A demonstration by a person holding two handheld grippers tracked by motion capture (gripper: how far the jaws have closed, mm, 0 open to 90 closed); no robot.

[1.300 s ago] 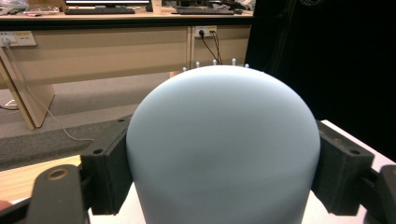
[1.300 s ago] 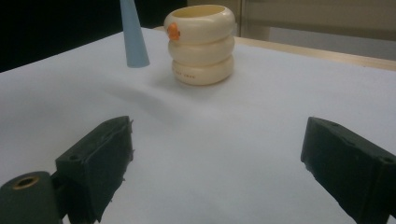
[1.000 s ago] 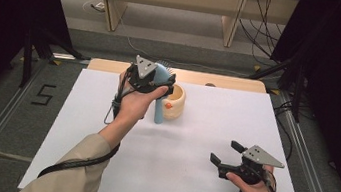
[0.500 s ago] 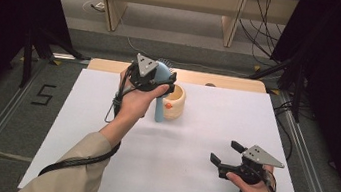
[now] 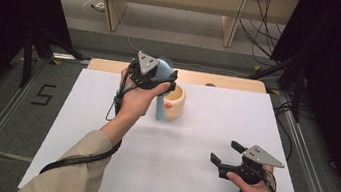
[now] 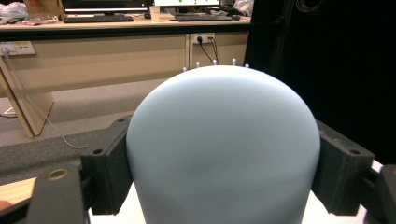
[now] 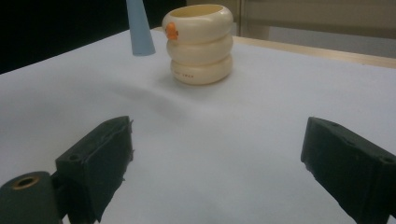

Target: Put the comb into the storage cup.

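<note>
White tabletop (image 5: 78,128), dark curtains on both sides, wooden desks and cables beyond.

Risks first. Could knock the cream ringed cup (image 5: 176,102) over or shove it aside if the brush handle swings sideways instead of rising over the rim; looks light and stands free on the smooth surface. Could lose the pale blue hairbrush (image 5: 161,106) too: gripped across a smooth, domed head (image 6: 224,149), so liable to pivot or slide out between the pads under a quick tilt. Might also miss the opening, since the handle hangs long below the grip and hides part of the rim from above.

Left gripper (image 5: 153,76): clamped on the hairbrush head, jaws pressed against both flanks, bristles pointing away toward the far side. Right gripper (image 5: 226,152): jaws spread wide with nothing between them, resting low near the front right of the table, well apart from the cup.

Placement: brush upright, handle down, tip (image 7: 138,32) hanging just beside the cup (image 7: 201,44) on the side of its orange mark, outside the rim, apparently clear of the tabletop. Cup upright near the far edge, mouth open, below and to the right of the gripped head.
</note>
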